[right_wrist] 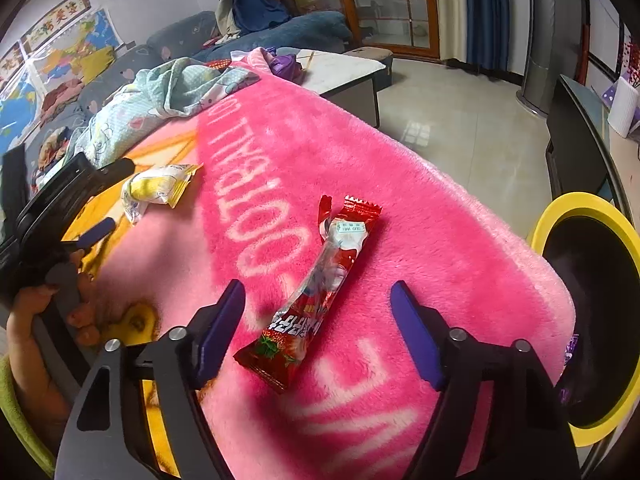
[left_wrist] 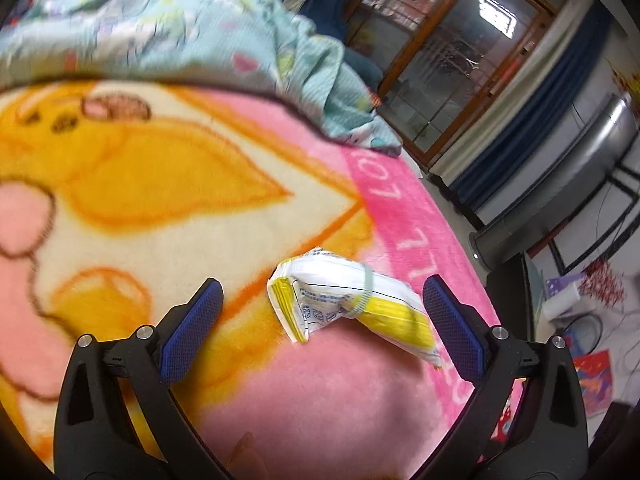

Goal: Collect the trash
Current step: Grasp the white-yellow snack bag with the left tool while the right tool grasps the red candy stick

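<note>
A yellow-rimmed bin with a dark inside stands just beside the blanket's right edge; a bit of purple wrapper shows at its rim, and the rest of its contents cannot be made out.

The right gripper is spread wide over the blanket, with a red wrapper lying lengthwise between its fingers, its lower end between the pads and touching neither. The left gripper is also wide open, and a crumpled white-and-yellow wrapper lies between its pads, closer to the right-hand one; whether it touches that pad cannot be told.

The red wrapper carries white characters and a small white label, both too small to read. The blanket bears large pale letters, seen upside down and only partly legible. A blue patterned cloth is heaped at the far end.
</note>
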Action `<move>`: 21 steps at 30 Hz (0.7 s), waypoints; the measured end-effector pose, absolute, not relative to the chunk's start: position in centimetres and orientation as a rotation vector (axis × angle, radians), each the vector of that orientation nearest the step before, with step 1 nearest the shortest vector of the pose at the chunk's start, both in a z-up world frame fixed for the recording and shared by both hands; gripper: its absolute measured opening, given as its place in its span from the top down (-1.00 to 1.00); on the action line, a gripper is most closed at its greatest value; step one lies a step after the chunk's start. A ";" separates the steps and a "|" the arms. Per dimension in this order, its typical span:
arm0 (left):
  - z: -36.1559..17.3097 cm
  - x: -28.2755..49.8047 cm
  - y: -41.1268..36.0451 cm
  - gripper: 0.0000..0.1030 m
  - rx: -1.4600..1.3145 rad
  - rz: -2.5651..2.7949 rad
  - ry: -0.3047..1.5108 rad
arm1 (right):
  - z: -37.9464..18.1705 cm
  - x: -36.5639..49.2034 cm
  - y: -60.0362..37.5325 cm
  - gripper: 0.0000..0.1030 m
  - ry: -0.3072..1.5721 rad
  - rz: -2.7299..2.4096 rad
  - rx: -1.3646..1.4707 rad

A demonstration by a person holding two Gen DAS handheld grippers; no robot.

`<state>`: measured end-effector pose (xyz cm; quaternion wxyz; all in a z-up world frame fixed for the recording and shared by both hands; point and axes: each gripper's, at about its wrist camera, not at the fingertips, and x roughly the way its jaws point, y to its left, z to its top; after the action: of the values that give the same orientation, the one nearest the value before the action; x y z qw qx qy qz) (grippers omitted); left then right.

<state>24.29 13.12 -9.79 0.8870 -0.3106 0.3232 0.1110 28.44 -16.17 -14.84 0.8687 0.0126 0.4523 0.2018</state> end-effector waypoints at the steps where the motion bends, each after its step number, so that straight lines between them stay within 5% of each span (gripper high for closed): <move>1: -9.9 24.3 13.1 -0.76 -0.649 0.234 0.671 | -14.9 28.4 -16.1 -0.33 0.942 0.423 0.020; 11: -9.8 25.4 11.4 -0.24 -0.575 0.223 0.696 | -15.0 28.1 -16.3 0.01 0.914 0.425 0.006; 19: -9.9 25.3 10.3 0.13 -0.552 0.159 0.723 | -15.0 27.2 -15.7 0.71 0.916 0.495 -0.028; 21: -9.8 25.0 10.0 0.18 -0.553 0.137 0.729 | -14.9 26.9 -15.7 0.73 0.919 0.514 -0.028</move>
<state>25.01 9.98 -9.85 0.8949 -0.2667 0.3515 0.0663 26.94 -15.73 -14.94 0.8644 -0.0132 0.4387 0.2455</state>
